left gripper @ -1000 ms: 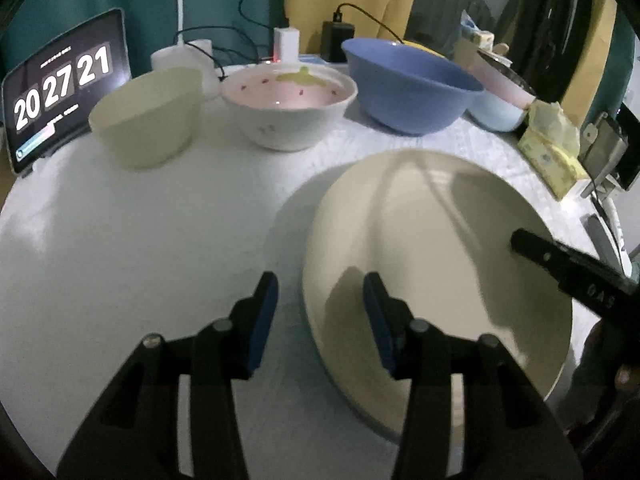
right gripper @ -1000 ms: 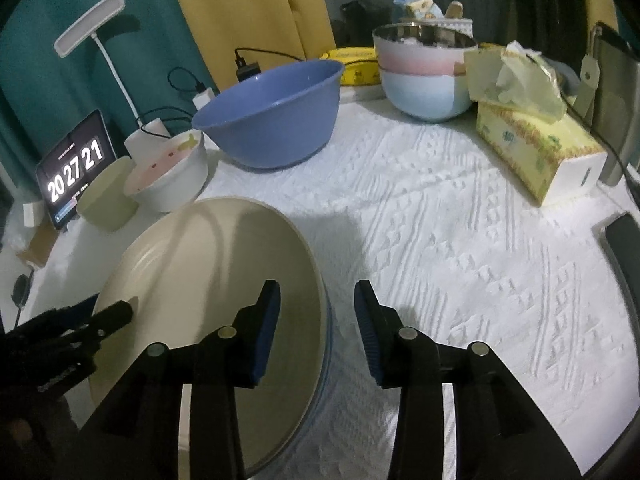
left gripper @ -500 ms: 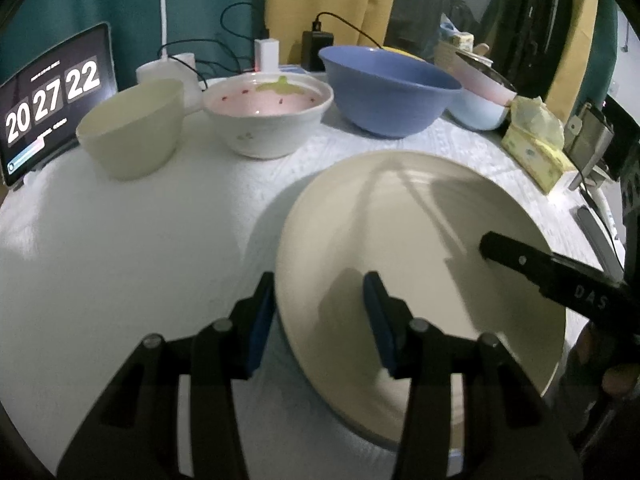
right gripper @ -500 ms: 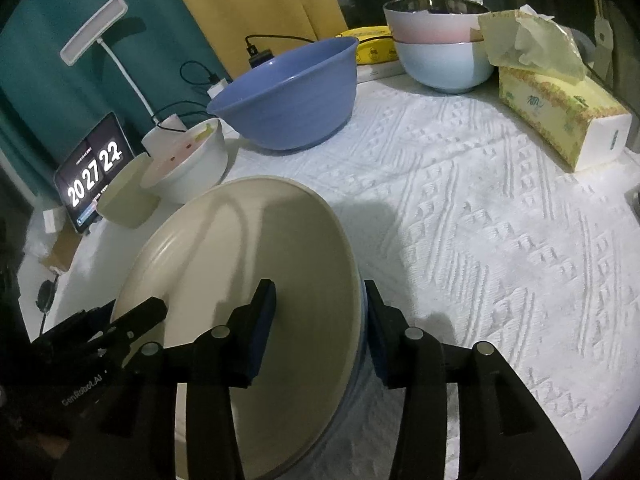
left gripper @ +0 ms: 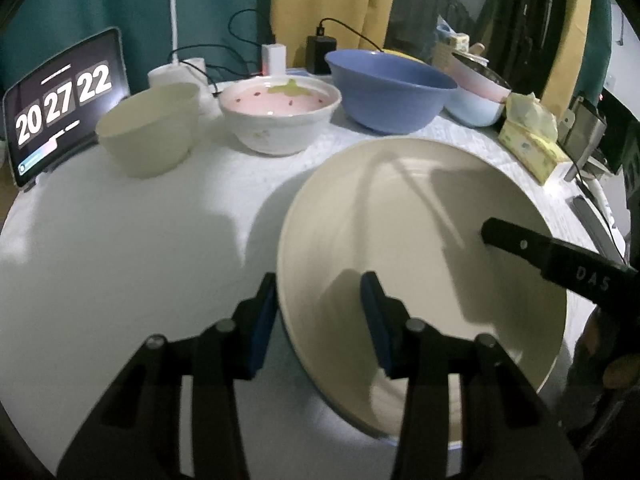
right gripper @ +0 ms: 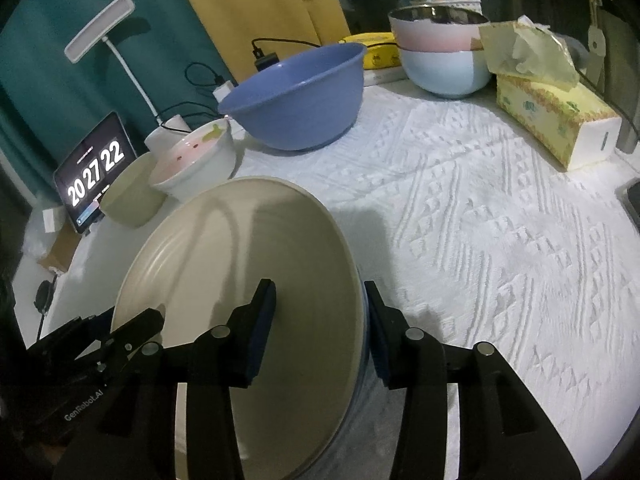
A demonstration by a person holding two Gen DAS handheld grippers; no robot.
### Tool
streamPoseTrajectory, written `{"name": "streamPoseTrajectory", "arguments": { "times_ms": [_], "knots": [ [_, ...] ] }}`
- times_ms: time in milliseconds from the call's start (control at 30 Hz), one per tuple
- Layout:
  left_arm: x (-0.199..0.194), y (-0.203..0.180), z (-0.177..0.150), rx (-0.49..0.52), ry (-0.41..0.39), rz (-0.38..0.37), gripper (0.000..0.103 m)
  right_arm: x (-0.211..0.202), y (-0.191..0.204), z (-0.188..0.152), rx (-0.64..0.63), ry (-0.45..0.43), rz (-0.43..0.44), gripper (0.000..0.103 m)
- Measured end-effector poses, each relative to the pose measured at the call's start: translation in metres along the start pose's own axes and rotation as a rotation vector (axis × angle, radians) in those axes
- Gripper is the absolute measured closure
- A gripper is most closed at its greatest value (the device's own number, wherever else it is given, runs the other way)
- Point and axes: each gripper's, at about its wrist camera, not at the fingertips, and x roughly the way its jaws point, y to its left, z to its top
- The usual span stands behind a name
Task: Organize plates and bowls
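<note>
A large cream plate (left gripper: pixel 420 240) lies on the white tablecloth, also in the right wrist view (right gripper: pixel 248 280), on top of a blue-rimmed plate (right gripper: pixel 362 344). My left gripper (left gripper: pixel 320 320) is open, its fingers straddling the plate's left rim. My right gripper (right gripper: pixel 320 328) is open, its fingers straddling the plate's right rim. Behind stand a cream bowl (left gripper: pixel 152 128), a white strawberry bowl (left gripper: pixel 280 120), a blue bowl (left gripper: pixel 388 88) and a pink and pale blue bowl (right gripper: pixel 440 56).
A tablet clock (left gripper: pixel 64 100) stands at the back left with a lamp (right gripper: pixel 100 28), chargers and cables (left gripper: pixel 316 52). A tissue box (right gripper: pixel 552 116) sits at the right. The table edge (left gripper: pixel 24 216) curves at the left.
Both grippers have closed in on the plate from either side until its rims sit between their open fingers. The bowls have not moved.
</note>
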Motion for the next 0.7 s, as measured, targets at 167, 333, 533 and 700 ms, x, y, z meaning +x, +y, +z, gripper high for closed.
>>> {"name": "streamPoseTrajectory", "arguments": {
  "times_ms": [167,333,533,700],
  "knots": [
    [-0.011,0.011,-0.005,-0.015,-0.016,0.016,0.06,-0.003,0.017,0.001,-0.026,-0.003,0.005,0.057],
    [-0.02,0.028,-0.01,-0.038,-0.03,0.034,0.06,-0.003,0.039,0.002,-0.062,-0.002,0.015,0.057],
    [-0.028,0.052,-0.017,-0.074,-0.034,0.052,0.06,0.003,0.067,0.004,-0.101,0.018,0.025,0.057],
    [-0.034,0.073,-0.022,-0.111,-0.039,0.072,0.06,0.007,0.091,0.004,-0.142,0.033,0.04,0.057]
  ]
}}
